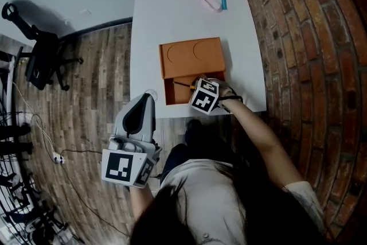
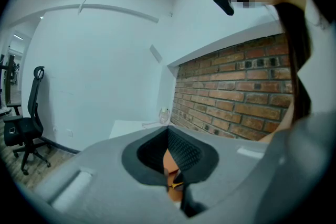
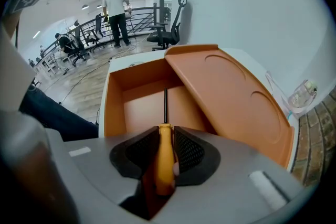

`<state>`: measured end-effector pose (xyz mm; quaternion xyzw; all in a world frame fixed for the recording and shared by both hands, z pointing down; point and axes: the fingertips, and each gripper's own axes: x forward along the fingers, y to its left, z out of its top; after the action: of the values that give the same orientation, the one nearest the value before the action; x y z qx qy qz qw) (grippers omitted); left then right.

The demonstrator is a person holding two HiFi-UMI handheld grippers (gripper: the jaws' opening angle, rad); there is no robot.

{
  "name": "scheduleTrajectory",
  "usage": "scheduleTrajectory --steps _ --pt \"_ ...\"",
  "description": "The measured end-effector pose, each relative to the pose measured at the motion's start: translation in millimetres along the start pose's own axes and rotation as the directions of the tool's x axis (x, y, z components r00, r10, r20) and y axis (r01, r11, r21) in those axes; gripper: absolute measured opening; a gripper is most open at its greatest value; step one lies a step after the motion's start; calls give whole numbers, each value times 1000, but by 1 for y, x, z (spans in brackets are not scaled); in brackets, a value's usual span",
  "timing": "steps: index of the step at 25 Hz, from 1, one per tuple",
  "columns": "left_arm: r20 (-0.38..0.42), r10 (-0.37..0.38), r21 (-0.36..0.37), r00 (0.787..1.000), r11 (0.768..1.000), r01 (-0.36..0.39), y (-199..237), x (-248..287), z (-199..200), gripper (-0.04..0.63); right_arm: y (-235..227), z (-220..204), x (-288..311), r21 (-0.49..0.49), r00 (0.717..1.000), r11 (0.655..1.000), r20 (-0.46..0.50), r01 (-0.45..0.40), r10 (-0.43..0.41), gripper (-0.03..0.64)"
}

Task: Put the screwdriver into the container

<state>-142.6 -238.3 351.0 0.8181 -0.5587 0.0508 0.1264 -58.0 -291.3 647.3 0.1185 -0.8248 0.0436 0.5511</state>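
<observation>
Pinching the screwdriver [image 3: 165, 157], right claw [image 3: 166, 153] overhangs container [image 3: 137, 107].

My left gripper [image 2: 169, 159] and right gripper [image 3: 166, 139] share one build: a smooth grey moulded shell around a black hollow, lined with ribbed black pads [image 3: 189, 152]. A pale oblong inset [image 3: 265, 186] marks each shell. Each carries a white cube, left cube [image 1: 127, 168] and right cube [image 1: 205, 96], printed with black square markers. I wear a pale short-sleeved shirt [image 1: 212, 198] and a dark wrist strap [image 1: 231, 98] on the right arm.
</observation>
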Motion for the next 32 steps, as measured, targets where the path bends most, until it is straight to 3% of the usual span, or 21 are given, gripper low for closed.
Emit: scheduleTrajectory --steps 17,27,32 --pt "34 -30 14 999 999 30 -14 -17 5 0 8 8 -30 66 992 995 96 72 -78 89" --pt "52 -70 43 996 997 68 -20 -32 11 0 14 9 -53 167 976 978 155 128 -154 87" --pt "57 -86 53 995 995 83 -23 -39 15 0 12 12 -70 271 957 950 199 154 -212 81"
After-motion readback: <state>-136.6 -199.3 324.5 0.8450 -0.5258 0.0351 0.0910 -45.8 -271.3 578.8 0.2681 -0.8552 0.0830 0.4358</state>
